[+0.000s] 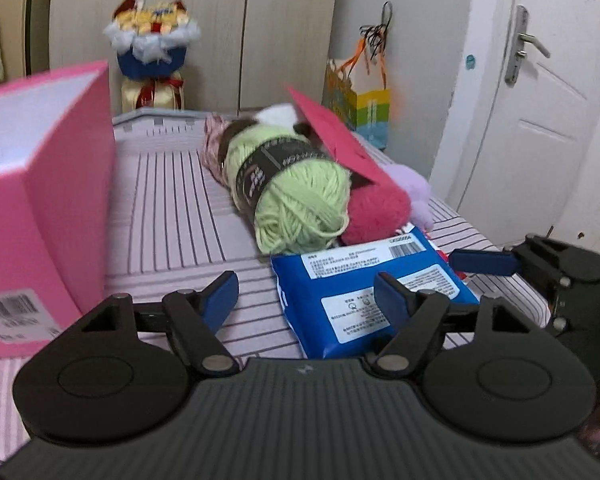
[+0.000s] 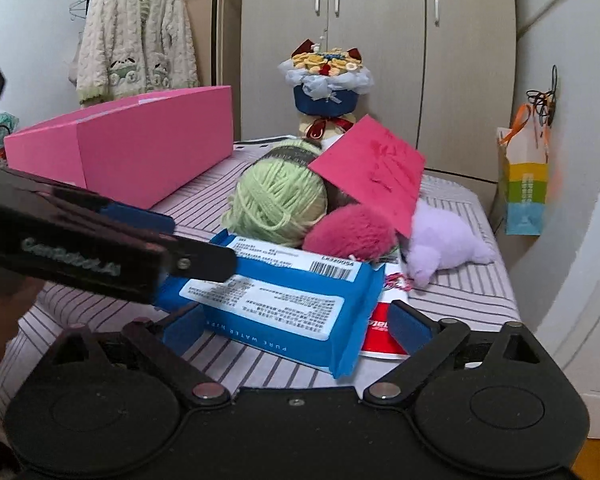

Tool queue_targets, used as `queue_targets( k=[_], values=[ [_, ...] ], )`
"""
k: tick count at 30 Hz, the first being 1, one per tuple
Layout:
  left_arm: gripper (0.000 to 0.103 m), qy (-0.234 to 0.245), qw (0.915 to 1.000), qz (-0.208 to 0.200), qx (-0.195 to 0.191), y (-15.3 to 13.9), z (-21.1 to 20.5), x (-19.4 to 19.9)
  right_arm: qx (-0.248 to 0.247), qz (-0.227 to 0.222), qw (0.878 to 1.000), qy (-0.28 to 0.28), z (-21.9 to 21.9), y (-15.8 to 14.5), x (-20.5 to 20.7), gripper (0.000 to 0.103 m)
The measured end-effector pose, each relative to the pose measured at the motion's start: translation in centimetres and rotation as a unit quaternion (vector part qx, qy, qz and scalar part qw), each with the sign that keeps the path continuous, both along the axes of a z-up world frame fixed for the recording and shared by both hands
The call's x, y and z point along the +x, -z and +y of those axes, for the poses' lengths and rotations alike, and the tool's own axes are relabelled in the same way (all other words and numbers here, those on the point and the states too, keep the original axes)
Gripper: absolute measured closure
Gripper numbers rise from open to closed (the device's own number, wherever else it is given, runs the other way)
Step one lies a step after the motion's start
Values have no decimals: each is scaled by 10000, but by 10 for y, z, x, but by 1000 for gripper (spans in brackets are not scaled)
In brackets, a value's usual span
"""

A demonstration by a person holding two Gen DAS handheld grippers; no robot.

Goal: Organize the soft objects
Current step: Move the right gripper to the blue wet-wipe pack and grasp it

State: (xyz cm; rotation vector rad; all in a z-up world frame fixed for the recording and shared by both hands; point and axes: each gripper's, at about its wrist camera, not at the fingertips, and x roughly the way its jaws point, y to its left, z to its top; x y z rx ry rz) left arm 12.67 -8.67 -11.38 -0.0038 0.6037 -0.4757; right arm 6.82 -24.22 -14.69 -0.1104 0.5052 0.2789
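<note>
A blue wet-wipes pack lies on the striped bed in front of both grippers. Behind it sit a green yarn ball, a magenta fluffy ball and a lilac plush toy. A pink card leans over them. My left gripper is open, its right finger over the pack's left part. My right gripper is open, with a finger on either side of the pack's near edge. An open pink box stands at the left.
A red and white packet lies under the wipes pack. A blue bouquet stands at the bed's far end before wardrobe doors. A coloured gift bag hangs at the right. The right gripper shows in the left wrist view.
</note>
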Motion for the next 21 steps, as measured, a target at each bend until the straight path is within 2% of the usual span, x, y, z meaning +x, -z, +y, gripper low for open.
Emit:
queue_targets(
  k=[2, 5, 7, 9, 12, 21],
  values=[
    [33, -26, 9999, 141, 0, 5, -1, 6, -32, -28, 10000, -46, 3, 4, 1, 6],
    [43, 76, 9999, 108, -36, 7, 0, 5, -11, -144, 9999, -32, 7, 8, -1, 5],
    [55, 143, 9998, 123, -47, 6, -2, 4, 36, -194, 9998, 14, 10, 10, -3, 6],
    [61, 232, 9993, 232, -172, 6, -3, 5, 103, -229, 9997, 41, 12, 11, -6, 9],
    [62, 269, 9992, 234, -186, 4, -3, 2, 364, -202, 9990, 161, 13, 13, -7, 11],
    [61, 142, 9986, 434, -272, 0, -1, -7, 364, -363, 9984, 234, 26, 14, -16, 19]
  ],
)
